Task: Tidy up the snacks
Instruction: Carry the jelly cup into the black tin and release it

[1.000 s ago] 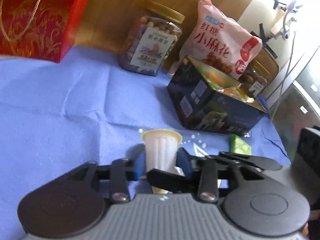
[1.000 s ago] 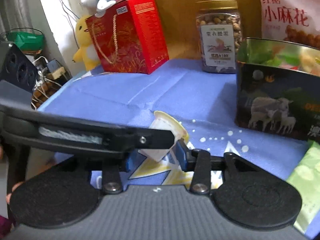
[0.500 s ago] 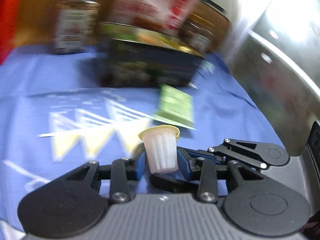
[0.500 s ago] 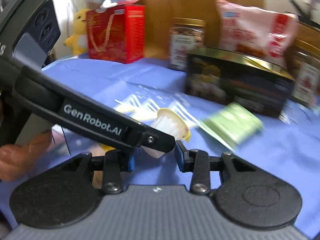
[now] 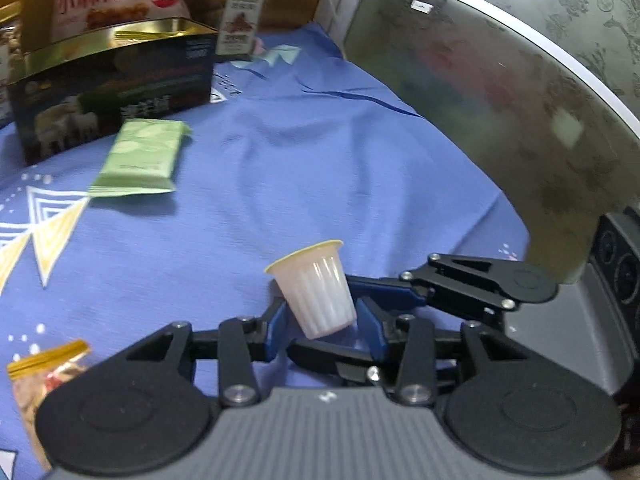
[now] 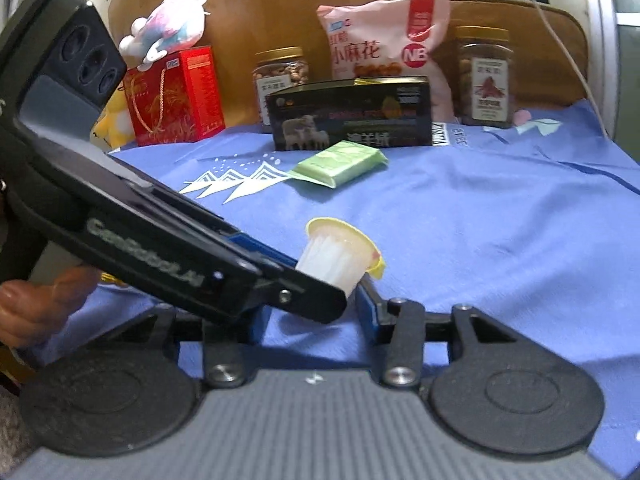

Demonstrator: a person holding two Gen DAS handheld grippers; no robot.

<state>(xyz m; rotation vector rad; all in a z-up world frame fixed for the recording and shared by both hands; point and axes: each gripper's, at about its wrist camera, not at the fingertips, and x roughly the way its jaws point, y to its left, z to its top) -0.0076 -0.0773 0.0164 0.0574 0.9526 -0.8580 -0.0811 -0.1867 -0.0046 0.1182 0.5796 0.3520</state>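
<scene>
Jelly cup, small, ribbed white plastic with a yellow foil lid (image 5: 320, 292), sits tilted right where the two tools cross, low over the blue printed tablecloth (image 5: 320, 160), well short of the dark open tin with the sheep picture (image 5: 112, 92). Whether its base touches the cloth, I can't tell.

Left gripper (image 5: 324, 324): its jaws have just been opening, cup between them. One blue pad brushes the cup's side, while the other looks a sliver clear. No real clamp there.

Right gripper (image 6: 311, 312) has also been opening around the same cup. One pad sits close under the cup's base, the other is hidden behind the left tool's finger, so I can't say if it grips.

Here's the worry: if both let go together, that leaning cup has nothing steadying it, and it could topple and roll across the cloth. The fingers are interlaced too, so pulling either tool back could clip the cup and send it toward the flat green packet (image 6: 340, 162).
</scene>
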